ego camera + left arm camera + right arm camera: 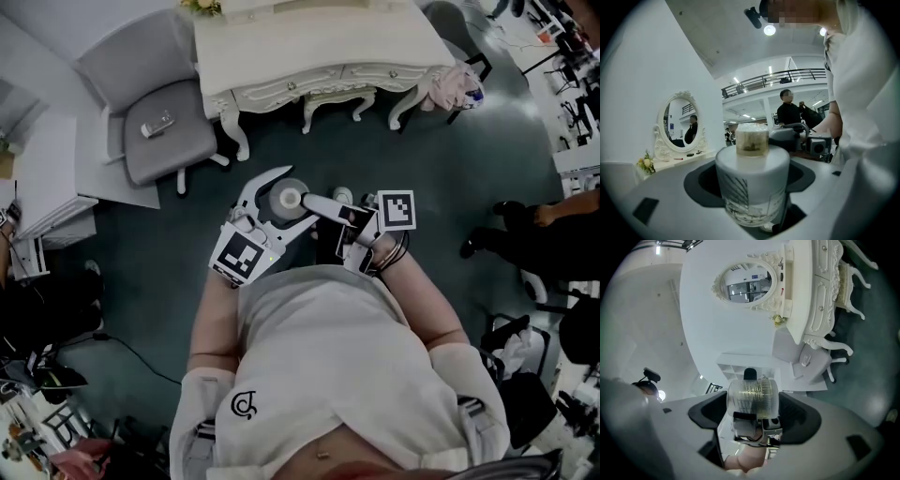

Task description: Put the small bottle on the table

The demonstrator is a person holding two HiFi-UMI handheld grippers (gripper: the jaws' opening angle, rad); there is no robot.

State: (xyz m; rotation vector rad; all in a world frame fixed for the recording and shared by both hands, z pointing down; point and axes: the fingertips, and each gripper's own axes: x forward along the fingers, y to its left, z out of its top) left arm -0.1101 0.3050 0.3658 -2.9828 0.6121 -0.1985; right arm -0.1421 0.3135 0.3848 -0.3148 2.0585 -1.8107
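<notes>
The small bottle is held in the air over the dark floor, close in front of the person's body and well apart from the white desk that is seen at the top edge of the head view. The left gripper is closed on the bottle's frosted white body, which is kept upright between the jaws, with the smaller translucent cap uppermost. The right gripper is brought against the bottle from the other side; a clear part of the bottle is seen between its jaws and is touched by both pads, so it appears to be gripped there too. A grey chair is placed beside the desk's left corner. An oval mirror is seen on the desk.
</notes>
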